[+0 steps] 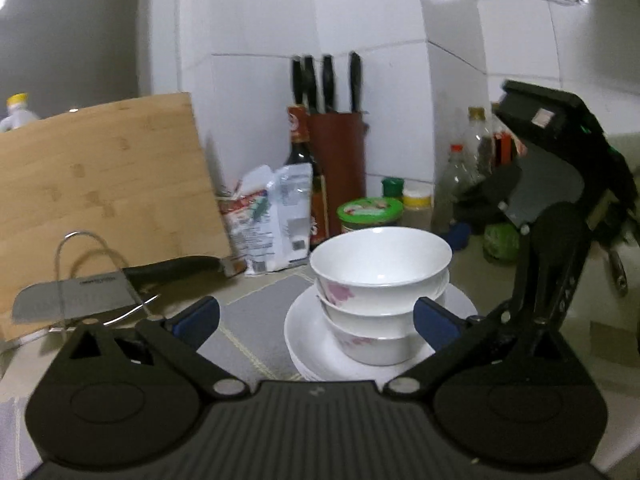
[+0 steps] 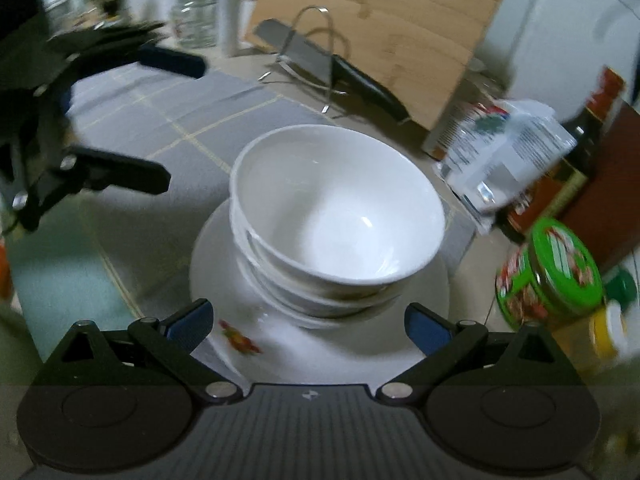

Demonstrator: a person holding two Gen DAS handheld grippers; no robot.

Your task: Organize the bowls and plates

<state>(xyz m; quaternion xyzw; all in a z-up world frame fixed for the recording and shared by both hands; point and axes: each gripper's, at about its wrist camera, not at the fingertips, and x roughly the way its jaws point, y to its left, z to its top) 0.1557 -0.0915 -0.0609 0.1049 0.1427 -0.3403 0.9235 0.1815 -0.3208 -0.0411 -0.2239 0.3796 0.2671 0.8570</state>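
Currently on your tabletop: nested bowls, apparently three, stacked on a pile of white plates, which rests on a grey mat. Nesting keeps the stack compact, though it sits off-centre on the plates. Your left gripper is level with the bowls, jaws released and empty, the right-hand blue pad just beside the stack. Your right gripper hovers above the plates' near rim, jaws likewise spread, holding nothing. Nearby: cleaver propped in a wire rack, bamboo cutting board leaning behind, knife block.
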